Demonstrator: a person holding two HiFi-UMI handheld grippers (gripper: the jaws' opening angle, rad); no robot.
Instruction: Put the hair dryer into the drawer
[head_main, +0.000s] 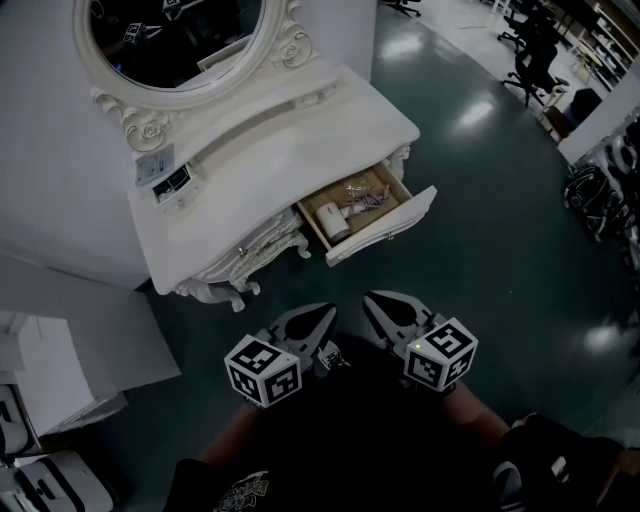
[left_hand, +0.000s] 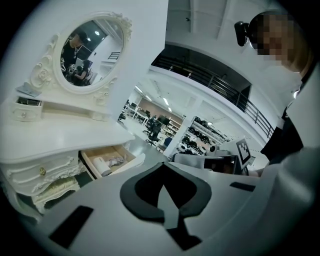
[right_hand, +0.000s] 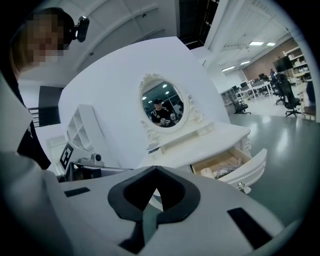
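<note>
The white hair dryer (head_main: 332, 220) lies inside the open wooden drawer (head_main: 385, 232) of a white vanity table (head_main: 290, 150), its cord bundled beside it. The dryer (left_hand: 103, 166) also shows in the left gripper view, and the right gripper view catches the dryer (right_hand: 207, 172) in the drawer (right_hand: 252, 167). My left gripper (head_main: 322, 316) and right gripper (head_main: 376, 302) hover side by side close to my body, well short of the drawer. Both have their jaws together with nothing between them.
An oval mirror (head_main: 180, 40) in a carved frame stands at the back of the tabletop, with a small white box (head_main: 165, 175) beside it. A white shelf unit (head_main: 60, 370) is at the left. An office chair (head_main: 530, 65) stands far off on the dark floor (head_main: 480, 220).
</note>
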